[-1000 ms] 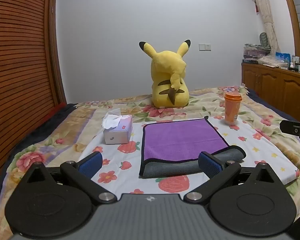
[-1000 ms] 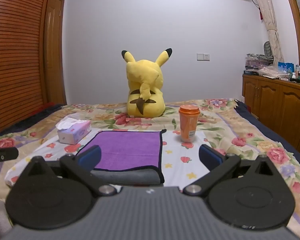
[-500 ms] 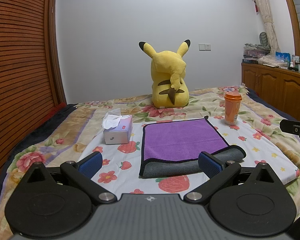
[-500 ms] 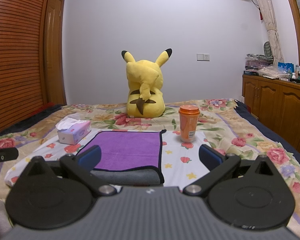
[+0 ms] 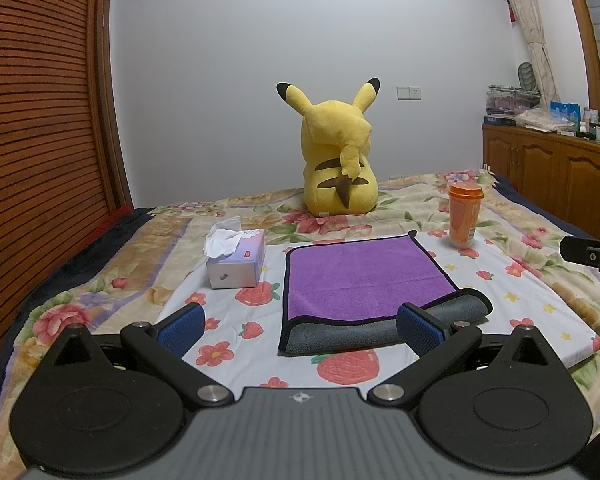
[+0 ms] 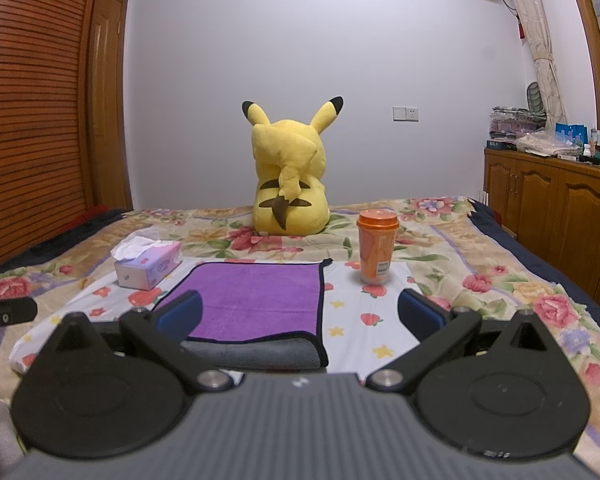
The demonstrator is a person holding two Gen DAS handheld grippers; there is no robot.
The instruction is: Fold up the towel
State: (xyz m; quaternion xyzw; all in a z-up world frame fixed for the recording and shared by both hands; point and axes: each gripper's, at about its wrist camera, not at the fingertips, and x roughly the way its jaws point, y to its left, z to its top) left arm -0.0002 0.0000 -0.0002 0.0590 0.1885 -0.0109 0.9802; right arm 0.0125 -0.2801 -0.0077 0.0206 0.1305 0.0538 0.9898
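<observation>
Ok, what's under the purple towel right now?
The towel lies on a white strawberry-print cloth spread over the floral bedspread. Its near edge is folded back, grey side up. Anything beneath the towel is covered.

White wall (image 5: 236,80), wood cabinets (image 6: 548,204) rt, slatted doors (image 5: 32,120) lt.

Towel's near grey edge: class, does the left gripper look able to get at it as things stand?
Probably yes: the left gripper is open, and the towel lies just ahead with nothing between.

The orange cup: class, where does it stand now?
In both wrist views the orange cup stands upright on the bed, just beyond the purple towel's far right corner, right of the Pikachu plush.
</observation>
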